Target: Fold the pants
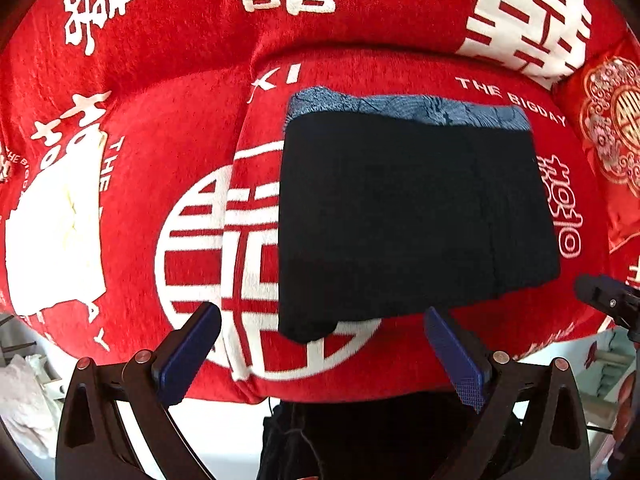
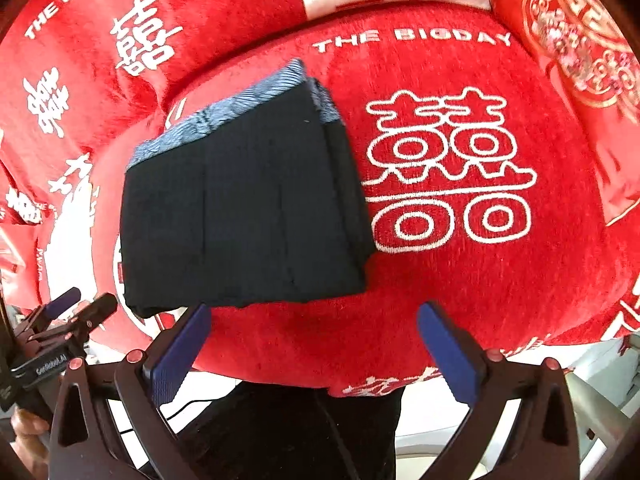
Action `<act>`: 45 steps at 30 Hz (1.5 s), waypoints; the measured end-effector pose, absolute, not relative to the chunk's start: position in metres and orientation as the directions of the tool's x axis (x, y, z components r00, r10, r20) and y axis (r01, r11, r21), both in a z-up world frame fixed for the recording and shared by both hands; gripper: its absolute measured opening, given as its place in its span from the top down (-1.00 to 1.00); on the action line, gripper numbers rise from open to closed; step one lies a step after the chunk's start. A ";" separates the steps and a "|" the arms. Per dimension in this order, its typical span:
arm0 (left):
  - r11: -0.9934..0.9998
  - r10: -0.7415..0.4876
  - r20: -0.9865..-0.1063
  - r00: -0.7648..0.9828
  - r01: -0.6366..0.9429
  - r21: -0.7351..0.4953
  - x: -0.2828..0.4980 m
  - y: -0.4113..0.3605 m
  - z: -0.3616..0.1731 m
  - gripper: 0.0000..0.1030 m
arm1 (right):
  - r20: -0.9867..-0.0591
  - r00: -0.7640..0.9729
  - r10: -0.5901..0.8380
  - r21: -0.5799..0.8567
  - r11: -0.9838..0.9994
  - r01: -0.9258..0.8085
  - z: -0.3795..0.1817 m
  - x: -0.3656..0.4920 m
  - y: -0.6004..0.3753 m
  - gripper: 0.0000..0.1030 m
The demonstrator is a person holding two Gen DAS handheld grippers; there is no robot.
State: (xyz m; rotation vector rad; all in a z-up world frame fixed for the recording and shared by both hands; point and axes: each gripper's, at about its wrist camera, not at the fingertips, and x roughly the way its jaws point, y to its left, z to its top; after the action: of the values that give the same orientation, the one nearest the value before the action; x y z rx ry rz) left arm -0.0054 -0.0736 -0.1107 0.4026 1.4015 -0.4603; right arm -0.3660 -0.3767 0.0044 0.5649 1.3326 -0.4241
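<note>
finishing up: pants point(image 1: 412, 216) lie folded on the red cushion point(image 1: 400, 364); left gripper point(image 1: 324, 344) and right gripper point(image 2: 316, 340) hang spread apart, empty; next, perhaps neatening the near edge.

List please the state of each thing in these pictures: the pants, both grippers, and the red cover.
pants: folded into a compact rectangle, lying flat, blue patterned band showing at far edge.
left gripper: open, nothing between its fingers.
right gripper: open, holding nothing.
red cover: spread under the pants.
</note>
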 end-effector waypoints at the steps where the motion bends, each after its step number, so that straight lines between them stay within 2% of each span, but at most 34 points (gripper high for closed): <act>1: 0.845 -0.058 -0.992 0.112 0.535 0.011 -0.008 -0.073 -0.108 -0.97 | -0.984 0.177 0.017 0.120 0.796 0.593 0.006 -0.360 -0.371 -0.99; 5: 0.846 -0.026 -0.992 0.124 0.532 0.045 -0.016 -0.072 -0.097 -0.97 | -0.992 0.117 -0.043 0.035 0.806 0.591 0.021 -0.356 -0.353 -0.99; 15: 0.832 -0.009 -0.984 0.178 0.548 0.091 -0.030 -0.064 -0.066 -0.97 | -0.988 0.126 -0.092 -0.003 0.820 0.573 0.057 -0.355 -0.321 -0.99; 45: 0.834 -0.025 -0.990 0.135 0.550 0.055 -0.027 -0.061 -0.048 -0.97 | -0.986 0.092 -0.136 -0.067 0.843 0.534 0.077 -0.337 -0.300 -0.99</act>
State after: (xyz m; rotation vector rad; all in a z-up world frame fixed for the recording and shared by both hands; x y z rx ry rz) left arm -0.0265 -0.0606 -0.0485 0.4624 1.3836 -0.4378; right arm -0.3374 -0.3001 0.0768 0.3470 1.3974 -0.5123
